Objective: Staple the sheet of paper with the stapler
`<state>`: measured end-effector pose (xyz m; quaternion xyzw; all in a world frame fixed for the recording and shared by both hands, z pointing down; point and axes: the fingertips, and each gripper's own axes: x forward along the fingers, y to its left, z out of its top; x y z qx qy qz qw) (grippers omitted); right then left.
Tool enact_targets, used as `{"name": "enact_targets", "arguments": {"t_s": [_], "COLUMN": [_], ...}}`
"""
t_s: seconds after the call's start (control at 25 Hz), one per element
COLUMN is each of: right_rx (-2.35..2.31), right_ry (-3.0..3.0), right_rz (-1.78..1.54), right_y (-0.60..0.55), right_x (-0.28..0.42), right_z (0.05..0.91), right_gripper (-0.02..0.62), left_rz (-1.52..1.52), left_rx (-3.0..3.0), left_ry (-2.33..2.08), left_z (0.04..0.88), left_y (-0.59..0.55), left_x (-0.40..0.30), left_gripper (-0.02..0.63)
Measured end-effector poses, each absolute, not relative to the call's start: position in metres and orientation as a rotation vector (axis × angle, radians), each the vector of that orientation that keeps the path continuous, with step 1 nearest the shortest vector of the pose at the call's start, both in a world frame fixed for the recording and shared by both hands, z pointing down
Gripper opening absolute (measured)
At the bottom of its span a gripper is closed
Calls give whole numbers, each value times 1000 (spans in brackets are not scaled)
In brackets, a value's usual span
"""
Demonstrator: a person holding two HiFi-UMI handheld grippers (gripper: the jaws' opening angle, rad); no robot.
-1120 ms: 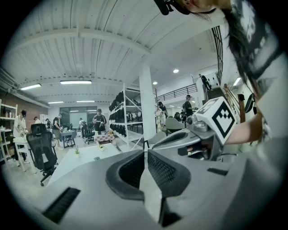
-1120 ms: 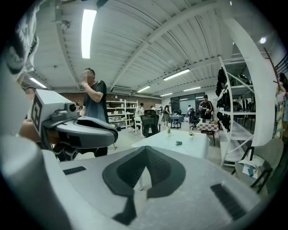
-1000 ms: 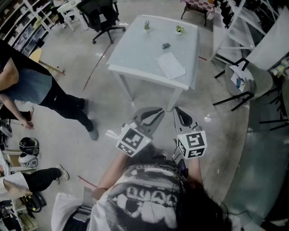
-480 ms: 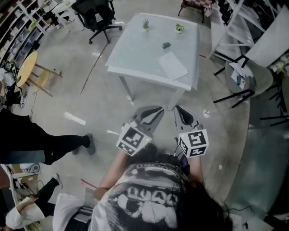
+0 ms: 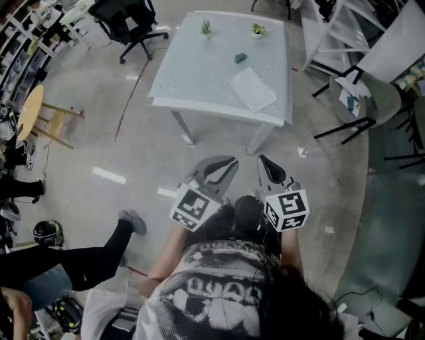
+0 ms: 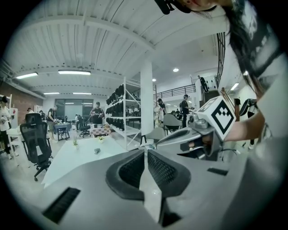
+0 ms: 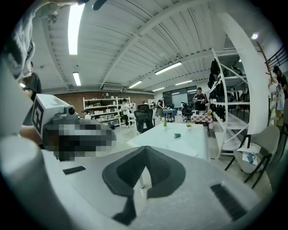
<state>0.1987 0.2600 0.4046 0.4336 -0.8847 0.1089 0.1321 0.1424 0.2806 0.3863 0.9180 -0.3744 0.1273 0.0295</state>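
A white sheet of paper (image 5: pixel 252 88) lies on the white table (image 5: pixel 199 80), near its right front corner. The small dark stapler (image 5: pixel 240 58) sits further back on the tabletop. My left gripper (image 5: pixel 234 160) and right gripper (image 5: pixel 261 159) hang side by side over the floor, short of the table's near edge. Both are shut with nothing between the pads. In the left gripper view my left gripper (image 6: pixel 145 152) points past the table (image 6: pixel 67 159) and the stapler (image 6: pixel 96 151). From my right gripper (image 7: pixel 145 148) I see the stapler (image 7: pixel 177 135) and the paper (image 7: pixel 181 147) ahead.
Two small potted plants (image 5: pixel 206 26) (image 5: pixel 258 30) stand at the table's far edge. A black office chair (image 5: pixel 129 20) is at the back left, a grey chair (image 5: pixel 372 99) and white racks (image 5: pixel 332 33) at the right. A bystander's legs (image 5: pixel 80 255) cross the floor at the lower left.
The table has slid up in the head view as I step towards it. The bystander at the left has walked down and out to the lower left. Both grippers stay shut.
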Motion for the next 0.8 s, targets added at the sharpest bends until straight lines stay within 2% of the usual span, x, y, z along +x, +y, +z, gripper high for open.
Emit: {"name": "enact_targets", "arguments": {"t_s": [0.36, 0.8], "right_rx": [1211, 1066], "right_ry": [-2552, -2570], "right_rz": [346, 304], "right_y": [214, 63], "right_x": [197, 221], "right_z": [420, 435], "right_gripper": [-3, -3], "left_rz": [399, 417], "left_rx": [2803, 2763], "left_ry": [-1140, -1283], "left_z": [397, 392], "left_y": [240, 100], "left_x": [146, 165], "left_gripper": [21, 21]}}
